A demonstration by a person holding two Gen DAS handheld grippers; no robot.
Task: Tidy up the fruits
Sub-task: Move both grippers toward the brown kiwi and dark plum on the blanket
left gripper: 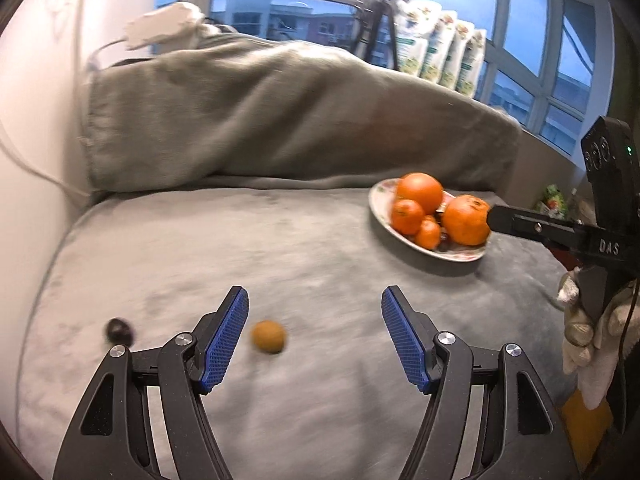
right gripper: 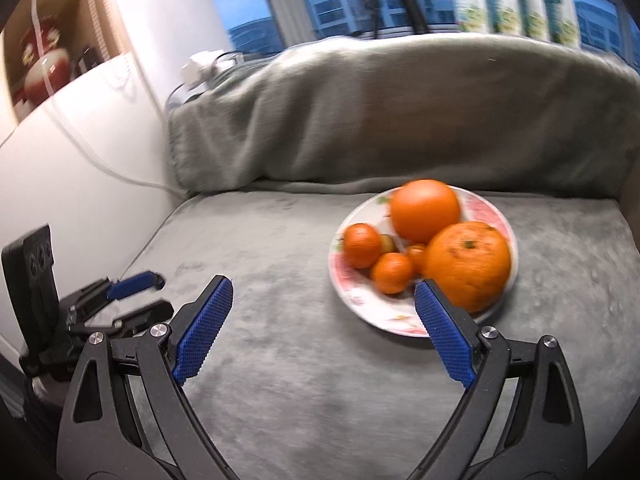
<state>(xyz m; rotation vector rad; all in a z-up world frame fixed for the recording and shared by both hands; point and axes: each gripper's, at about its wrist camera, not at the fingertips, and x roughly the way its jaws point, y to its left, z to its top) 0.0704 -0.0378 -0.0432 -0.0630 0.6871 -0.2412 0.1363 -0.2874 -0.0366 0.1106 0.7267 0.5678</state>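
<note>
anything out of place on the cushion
Yes: a small brownish fruit and a dark one lie loose on the grey cushion, apart from the plate that holds the oranges.

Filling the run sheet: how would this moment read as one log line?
left gripper open, empty | right gripper open, empty | plate holds oranges | small fruit loose

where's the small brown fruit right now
In the left wrist view the small brown fruit lies on the grey cushion, just ahead of the open left gripper near its left finger, with a dark fruit further left.
</note>
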